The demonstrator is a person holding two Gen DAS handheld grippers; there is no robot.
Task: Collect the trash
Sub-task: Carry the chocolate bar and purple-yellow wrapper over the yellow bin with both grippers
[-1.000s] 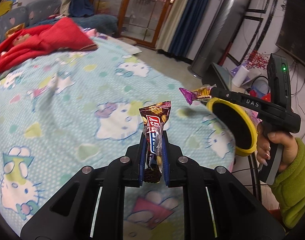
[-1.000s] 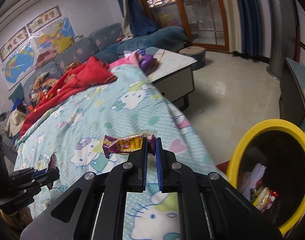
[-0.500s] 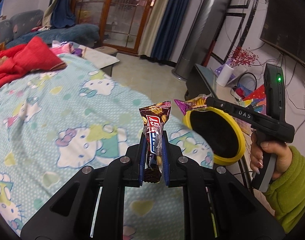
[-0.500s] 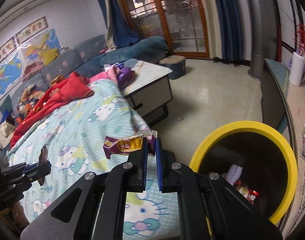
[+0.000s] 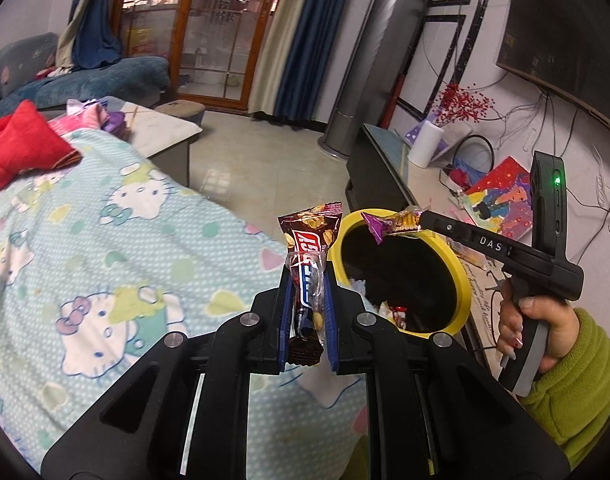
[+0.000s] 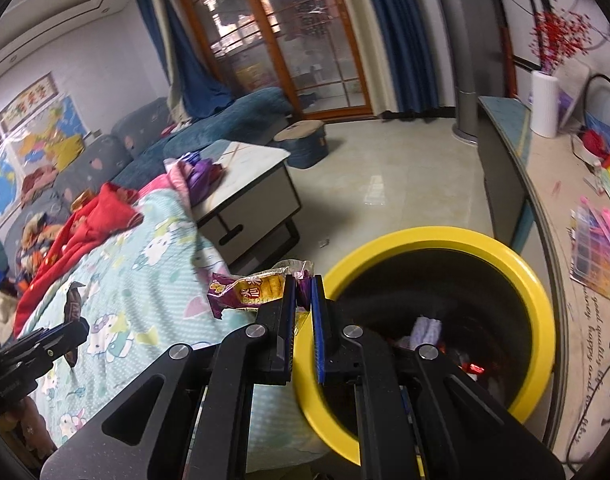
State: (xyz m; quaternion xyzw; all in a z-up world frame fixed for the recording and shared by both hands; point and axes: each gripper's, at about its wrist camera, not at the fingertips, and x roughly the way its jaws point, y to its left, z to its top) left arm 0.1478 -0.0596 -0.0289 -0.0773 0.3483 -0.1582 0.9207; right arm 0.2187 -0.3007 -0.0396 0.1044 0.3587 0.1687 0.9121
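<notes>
Your left gripper [image 5: 308,292] has its blue-lined fingers clamped on a dark brown chocolate-bar wrapper with a red logo [image 5: 309,256], which stands upright between them. At two o'clock in that view, the round black bin with a yellow rim [image 5: 463,280] sits just past the edge of the pale turquoise cartoon-cat blanket [image 5: 105,256]. Your right gripper [image 6: 303,300] pinches the end of a purple and yellow snack wrapper [image 6: 247,292]; the packet juts left toward nine o'clock, over the blanket's edge beside the bin's rim [image 6: 437,236]. Trash already lies inside the bin. A grey-topped low table [image 6: 249,184] stands at eleven o'clock, a long grey TV bench [image 6: 505,152] at two, bare tiled floor [image 6: 385,184] between them.
</notes>
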